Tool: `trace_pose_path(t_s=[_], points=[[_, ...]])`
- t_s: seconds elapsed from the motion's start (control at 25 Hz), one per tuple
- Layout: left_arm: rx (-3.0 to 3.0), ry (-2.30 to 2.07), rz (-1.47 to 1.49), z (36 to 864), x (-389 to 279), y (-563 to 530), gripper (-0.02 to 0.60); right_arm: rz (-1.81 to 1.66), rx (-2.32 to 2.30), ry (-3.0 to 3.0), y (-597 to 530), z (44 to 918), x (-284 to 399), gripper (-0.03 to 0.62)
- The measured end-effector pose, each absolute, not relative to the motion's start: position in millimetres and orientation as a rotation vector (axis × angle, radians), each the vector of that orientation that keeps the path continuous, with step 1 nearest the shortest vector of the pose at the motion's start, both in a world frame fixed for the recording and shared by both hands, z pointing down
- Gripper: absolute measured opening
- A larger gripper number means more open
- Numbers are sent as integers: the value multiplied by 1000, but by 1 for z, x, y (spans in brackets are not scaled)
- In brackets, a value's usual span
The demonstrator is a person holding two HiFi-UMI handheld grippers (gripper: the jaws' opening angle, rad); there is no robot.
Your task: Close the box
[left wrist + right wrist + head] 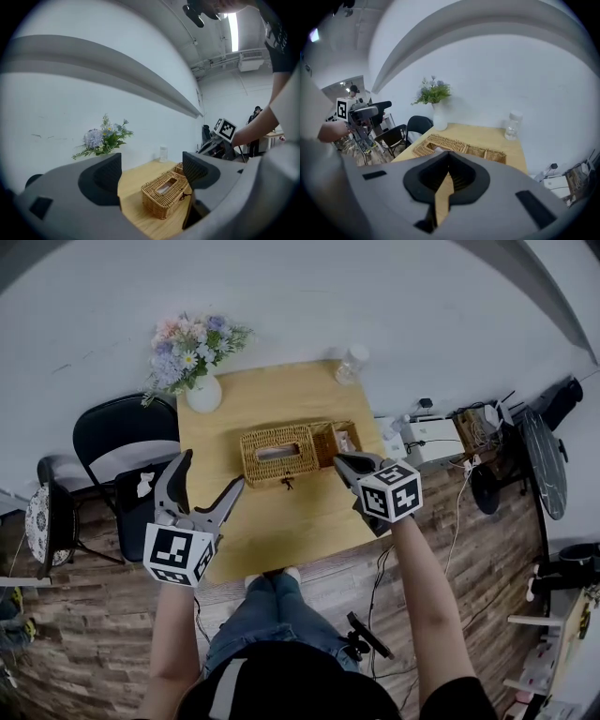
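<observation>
Wicker box (278, 454) on tabletop (281, 531): probably light, stiff, rough-woven; best held at its front rim. Left gripper (210, 472) wide, empty; right gripper (341, 461) closed, empty.

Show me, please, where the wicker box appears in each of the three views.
Head view: wicker box at the middle of the table.
Left gripper view: lower centre, between the open jaws.
Right gripper view: centre, just above the shut jaws.
Shared landmark: the flowers beyond it.
</observation>
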State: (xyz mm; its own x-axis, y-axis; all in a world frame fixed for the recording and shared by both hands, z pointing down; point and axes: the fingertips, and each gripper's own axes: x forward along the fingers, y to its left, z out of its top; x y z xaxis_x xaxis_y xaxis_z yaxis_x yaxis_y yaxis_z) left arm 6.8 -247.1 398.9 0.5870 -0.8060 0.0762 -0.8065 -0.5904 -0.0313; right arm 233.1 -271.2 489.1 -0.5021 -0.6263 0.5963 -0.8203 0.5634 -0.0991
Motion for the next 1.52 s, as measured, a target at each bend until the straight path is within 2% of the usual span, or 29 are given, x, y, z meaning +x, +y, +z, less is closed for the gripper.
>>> trace_pose_path(t_s=[0.44,0.88,1.0,1.08,1.2,1.36,1.4,1.52], points=[[2787,-1565,15,356,16,-238,413,446,1484,-2439,-254,401,241,14],[2801,-1660,-42,327,34,-226,405,11,1630,-2505,-227,313,254,14],[2822,-1672,-38,320,39,-225,386,-144,1663,-2498,-221,295,256,14],[2833,-1693,-44,315,40,-225,353,-258,1676,-2475,-217,286,256,14],[2837,-1746,-111,302,39,-225,255,-360,1697,-2461,-212,275,257,14],[2839,-1793,-211,288,39,-223,40,-394,1721,-2493,-207,264,260,14],[2846,-1798,-206,286,41,-224,13,-396,1729,-2499,-207,262,261,14],[2875,-1812,-125,284,45,-227,12,-411,1752,-2490,-207,259,264,14]])
